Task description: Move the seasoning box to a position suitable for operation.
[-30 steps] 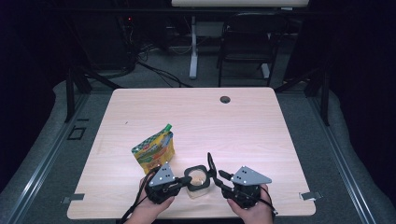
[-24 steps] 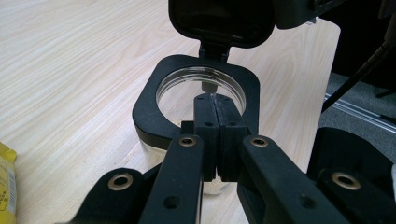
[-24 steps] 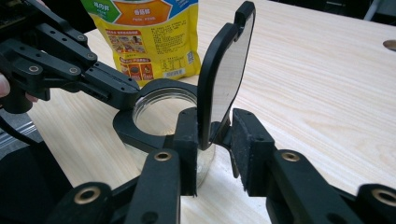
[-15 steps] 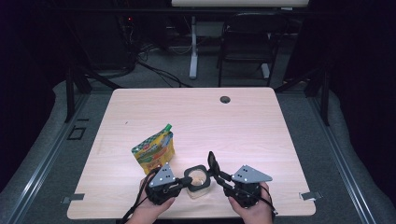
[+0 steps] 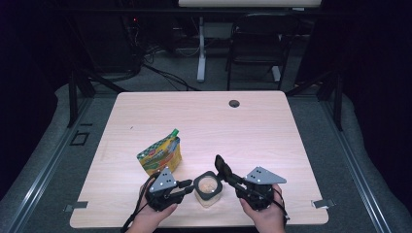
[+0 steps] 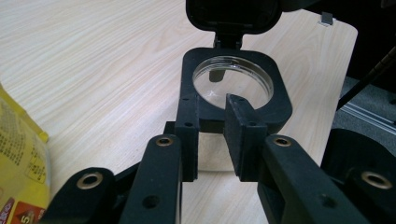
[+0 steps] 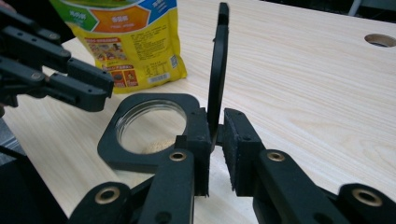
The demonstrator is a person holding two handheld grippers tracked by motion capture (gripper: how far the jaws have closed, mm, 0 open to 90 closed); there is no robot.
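Both forearms come in from the near edge, each hand wrapped around a tool. The left tool (image 5: 187, 187) points right, its jaws just opened and standing apart. The right tool (image 5: 222, 171) points left and up, its jaws just closing, a narrow gap left between them.

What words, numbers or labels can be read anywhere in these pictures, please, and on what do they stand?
"5": a digit on a red patch at the bottom corner of the yellow pouch, in the left gripper view.
Coloured panels and fine print on the yellow pouch, in the right gripper view: too small and blurred to read.
Jar, flip lid, table: no text.
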